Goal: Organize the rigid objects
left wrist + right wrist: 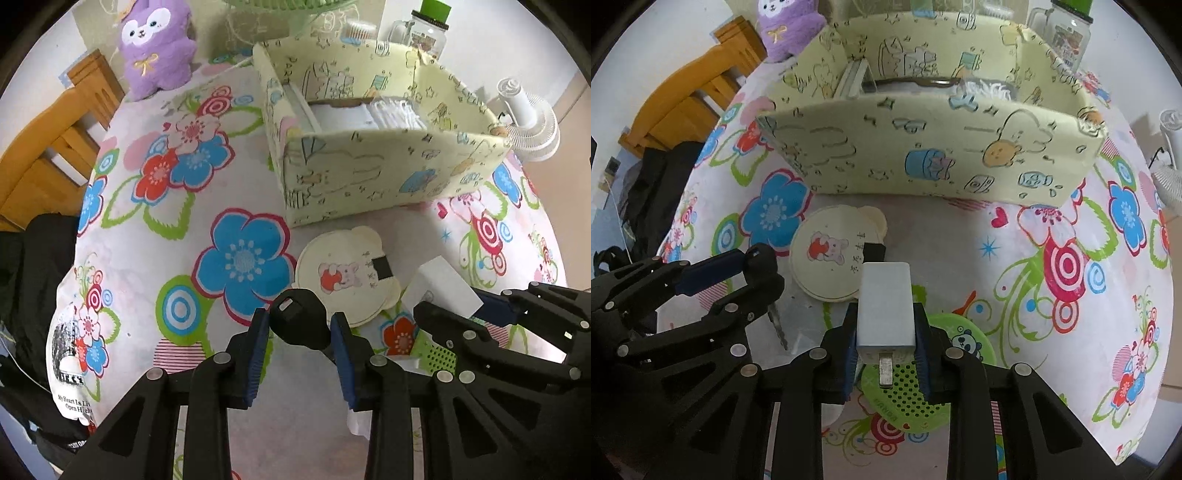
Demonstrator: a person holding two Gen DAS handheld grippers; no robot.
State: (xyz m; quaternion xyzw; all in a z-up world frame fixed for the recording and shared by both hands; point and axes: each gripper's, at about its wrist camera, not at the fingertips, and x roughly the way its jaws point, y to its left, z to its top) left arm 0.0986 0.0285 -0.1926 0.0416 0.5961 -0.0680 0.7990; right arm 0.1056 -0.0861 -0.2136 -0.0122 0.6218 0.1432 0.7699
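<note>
Item one: your left hand-held gripper is clamped on a black car key, pads on either side of the fob, metal blade hanging below as the right wrist view shows. Item two: your right hand-held gripper is closed tight on a white charger plug, prongs pointing back toward the camera. Both loads look lifted clear of the flowered tabletop. Destination: the pale yellow storage box, ahead of and beyond both sets of fingertips, open at the top and already holding some white items whose kind cannot be told. Obstacles: a round cream bear-print lid or case lies just ahead of the left fingertips, between them and the box; a green perforated panda item sits directly under the right one. To do this step well, probably carry each load up over the near wall before moving forward, so nothing strikes the rim. Keep the two grippers apart, since they stand close side by side. Mind the key's dangling blade on the wall edge. Release only once low inside the box, over a free spot.
</note>
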